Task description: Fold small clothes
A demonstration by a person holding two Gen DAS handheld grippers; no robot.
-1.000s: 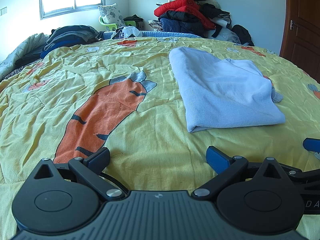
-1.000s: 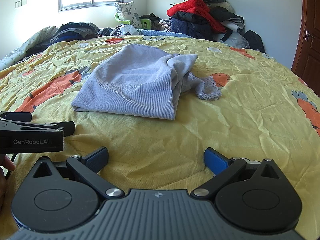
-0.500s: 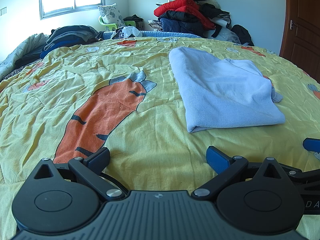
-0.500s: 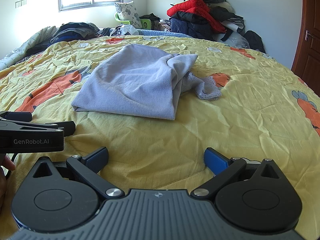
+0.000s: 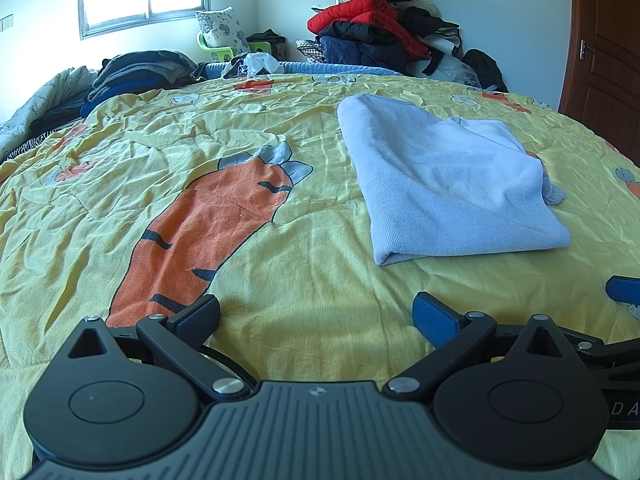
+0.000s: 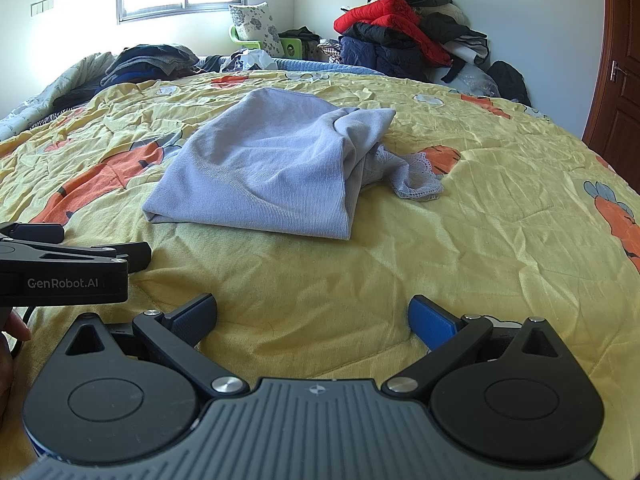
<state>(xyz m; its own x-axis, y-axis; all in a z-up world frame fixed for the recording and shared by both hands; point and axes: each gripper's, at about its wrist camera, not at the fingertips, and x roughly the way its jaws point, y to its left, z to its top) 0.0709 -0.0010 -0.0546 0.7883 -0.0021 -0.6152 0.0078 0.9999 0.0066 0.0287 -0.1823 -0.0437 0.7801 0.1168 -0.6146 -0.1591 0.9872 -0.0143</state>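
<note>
While idle, both tools (image 5: pixel 316 316) (image 6: pixel 313 316) agape.

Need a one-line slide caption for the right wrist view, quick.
Right gripper open and empty above the yellow bedspread, facing a folded lilac top with lace trim showing.

Pale lavender-blue knit garment (image 5: pixel 448 184), folded, ribbed at the hem, lace-edged grey scrap (image 6: pixel 416 178) poking out. Yellow quilted bedspread (image 5: pixel 280 272) printed with orange carrots, black-striped, grey-blue leaves. Black left gripper (image 5: pixel 316 314) with blue pads; same black-and-blue on the right gripper (image 6: pixel 312 314). Red padded jacket (image 6: pixel 384 14) atop dark heap. Brown wooden door (image 5: pixel 608 60).
</note>
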